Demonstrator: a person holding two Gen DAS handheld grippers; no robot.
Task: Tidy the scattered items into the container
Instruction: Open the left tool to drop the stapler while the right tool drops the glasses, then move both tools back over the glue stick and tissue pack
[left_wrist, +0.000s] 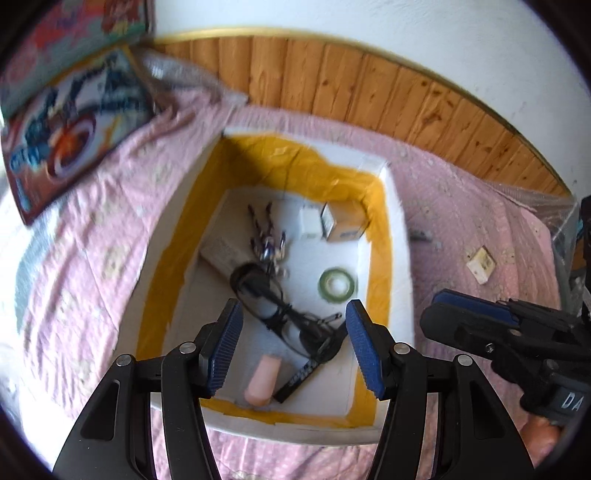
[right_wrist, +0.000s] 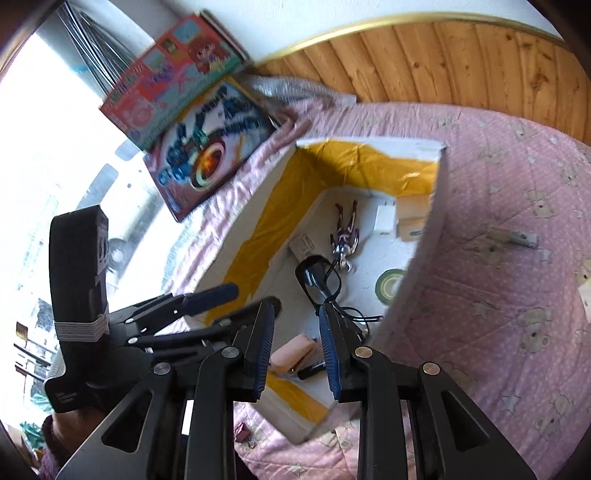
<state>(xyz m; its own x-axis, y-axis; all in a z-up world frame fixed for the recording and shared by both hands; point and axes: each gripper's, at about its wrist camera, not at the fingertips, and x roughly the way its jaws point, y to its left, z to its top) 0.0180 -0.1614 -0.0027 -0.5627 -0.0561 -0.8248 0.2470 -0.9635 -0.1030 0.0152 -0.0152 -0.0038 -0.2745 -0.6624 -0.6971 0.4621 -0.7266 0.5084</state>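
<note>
Both empty: left hand-held gripper (left_wrist: 293, 343) wide open, right hand-held gripper (right_wrist: 295, 345) narrowly open. Risk: small card (left_wrist: 481, 264) on bed (left_wrist: 461, 206) gets missed outside container (left_wrist: 400, 266).

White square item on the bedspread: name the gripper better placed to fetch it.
Right. The right gripper, empty, is beside the white square item; the left gripper hangs over the foam box.

A pink quilt (right_wrist: 517, 229) printed with bears and stars covers the bed. Two picture boxes lie at its far left corner: a blue-and-red one (right_wrist: 210, 147) flat on the quilt, and a pink-and-green one (right_wrist: 166, 77) overlapping its far edge. Crumpled clear plastic (right_wrist: 291, 88) sits just behind them. Wood panelling (left_wrist: 369, 85) with a gold trim strip runs along the white wall (left_wrist: 406, 26) behind the bed.
</note>
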